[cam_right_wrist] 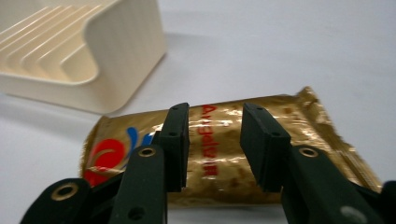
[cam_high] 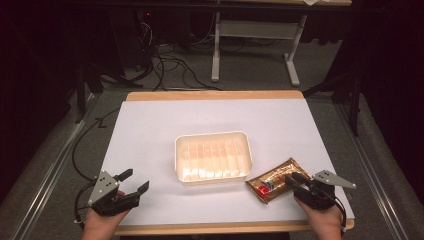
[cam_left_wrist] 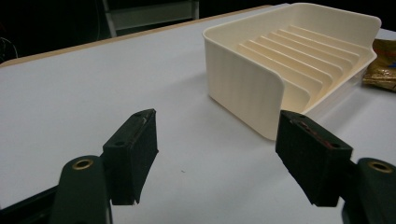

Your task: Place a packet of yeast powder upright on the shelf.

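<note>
A cream ribbed tray [cam_high: 212,135] sits empty in the middle of the white table [cam_high: 150,125]. To its right, near the front edge, lies a gold snack packet [cam_high: 272,180] with red and blue print. My right gripper [cam_high: 293,177] hovers over the packet's near end. In the right gripper view its jaws [cam_right_wrist: 215,112] stand apart above the packet [cam_right_wrist: 215,144], whose foil shows in the gap, and the pads press on nothing. My left gripper [cam_high: 136,180] rests at the front left, open wide and empty. In its own view the left gripper [cam_left_wrist: 217,121] faces the tray's corner [cam_left_wrist: 243,88].
The table's wooden front edge [cam_high: 200,230] runs just under both hands. Beyond the far edge stand a grey desk frame [cam_high: 255,30] and loose cables [cam_high: 170,65] on the floor. Metal rails [cam_high: 45,170] flank the table.
</note>
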Tool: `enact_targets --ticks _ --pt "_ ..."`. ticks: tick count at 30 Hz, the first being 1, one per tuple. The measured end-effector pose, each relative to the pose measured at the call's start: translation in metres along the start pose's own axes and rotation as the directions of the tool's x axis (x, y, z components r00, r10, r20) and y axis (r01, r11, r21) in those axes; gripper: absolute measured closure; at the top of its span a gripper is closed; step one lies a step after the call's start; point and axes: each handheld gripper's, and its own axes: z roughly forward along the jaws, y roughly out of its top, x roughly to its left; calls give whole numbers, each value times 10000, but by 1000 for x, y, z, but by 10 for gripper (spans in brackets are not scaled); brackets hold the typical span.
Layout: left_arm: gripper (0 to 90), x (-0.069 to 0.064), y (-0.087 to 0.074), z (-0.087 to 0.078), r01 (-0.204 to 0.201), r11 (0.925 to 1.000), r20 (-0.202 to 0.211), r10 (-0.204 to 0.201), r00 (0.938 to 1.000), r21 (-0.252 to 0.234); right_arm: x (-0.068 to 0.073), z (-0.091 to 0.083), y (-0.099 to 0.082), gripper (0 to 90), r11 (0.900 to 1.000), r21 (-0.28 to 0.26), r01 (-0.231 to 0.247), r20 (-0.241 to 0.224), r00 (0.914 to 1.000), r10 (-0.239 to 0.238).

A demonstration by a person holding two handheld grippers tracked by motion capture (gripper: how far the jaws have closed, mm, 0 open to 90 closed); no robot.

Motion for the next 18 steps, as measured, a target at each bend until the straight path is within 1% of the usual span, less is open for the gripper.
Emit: enact_targets --ticks 4,5,6,8,9,12,13,14,15,16,17,18 --pt "300 0 -1 -2 -18 10000 -31 18 10000 30 -15 -1 1 578 9985 -182 -517 255 9983 522" --pt "300 0 -1 -2 -18 10000 -31 18 10000 30 -15 -1 1 578 9985 -182 -517 255 9983 522" --pt "300 0 -2 -2 -7 10000 -59 7 10000 19 -19 -1 1 568 9978 -213 -623 301 9976 629" --pt "300 0 -2 -4 -9 10000 -89 10 10000 58 -30 -1 0 531 9937 -240 -1091 381 9932 1099" --pt "299 1 -3 -5 3 10000 -138 -2 9999 71 -38 -2 -1 501 9888 -311 -1461 426 9882 1473" --pt "300 2 -4 -7 51 9999 -215 -49 9998 90 -48 -2 -4 451 9814 -354 -1885 450 9808 1900" --pt "300 2 -5 -7 71 9999 -245 -69 9997 81 -51 -2 -5 438 9773 -335 -2092 455 9765 2106" --pt "300 2 -5 -8 70 9999 -262 -67 9996 100 -54 -1 -6 421 9751 -340 -2194 437 9744 2207" --pt "300 2 -5 -8 70 9999 -262 -67 9996 100 -57 -1 -7 405 9711 -354 -2362 439 9704 2376" --pt "300 2 -5 -9 56 9999 -269 -52 9996 138 -60 -1 -9 395 9646 -326 -2618 423 9639 2631" --pt "300 2 -6 -9 54 9999 -299 -50 9995 137 -60 -1 -9 395 9646 -326 -2618 423 9639 2631" --pt "300 2 -7 -10 57 9998 -321 -51 9995 184 -64 0 -11 379 9557 -311 -2926 305 9555 2935"
